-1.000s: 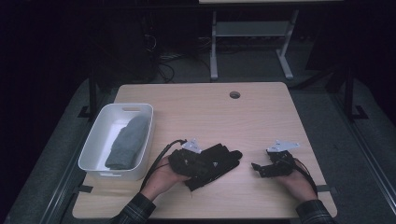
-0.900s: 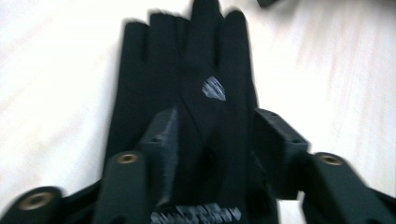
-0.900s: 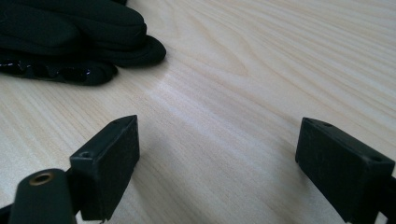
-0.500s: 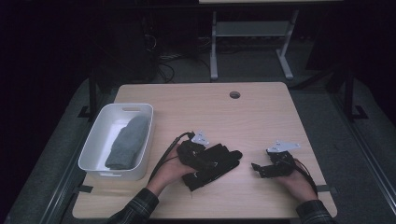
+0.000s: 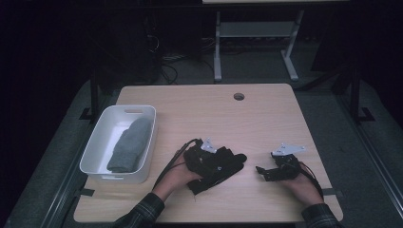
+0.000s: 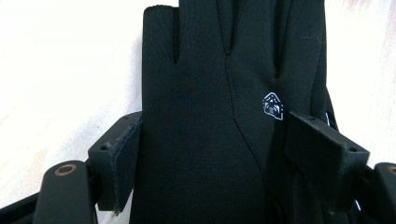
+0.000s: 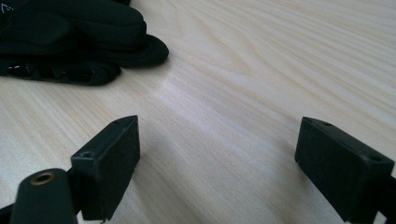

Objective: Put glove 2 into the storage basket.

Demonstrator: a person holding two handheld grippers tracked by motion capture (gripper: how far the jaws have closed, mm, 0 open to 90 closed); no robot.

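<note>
Glove [image 6: 210, 116] sitting between our left gripper's [image 6: 224, 154] spread jaws; right gripper [image 7: 219, 168] gaping over bare table [image 7: 261, 70], bin [image 5: 142, 142] hugging left edge.

On the table [image 5: 266, 118], a bin [image 5: 97, 142] sat near the left edge, with a folded cloth [image 5: 129, 145] lying inside it, along its right half. To the right of the bin, near the front edge, lay a pair of gloves [image 5: 223, 166], one on top of the other. The left gripper [image 5: 202, 161] was over the gloves, its jaws either side of the upper glove. The right gripper [image 5: 262, 171] rested further right, apart from the gloves, pointing left towards them. A round hole [image 5: 239, 96] sat near the table's back edge.
</note>
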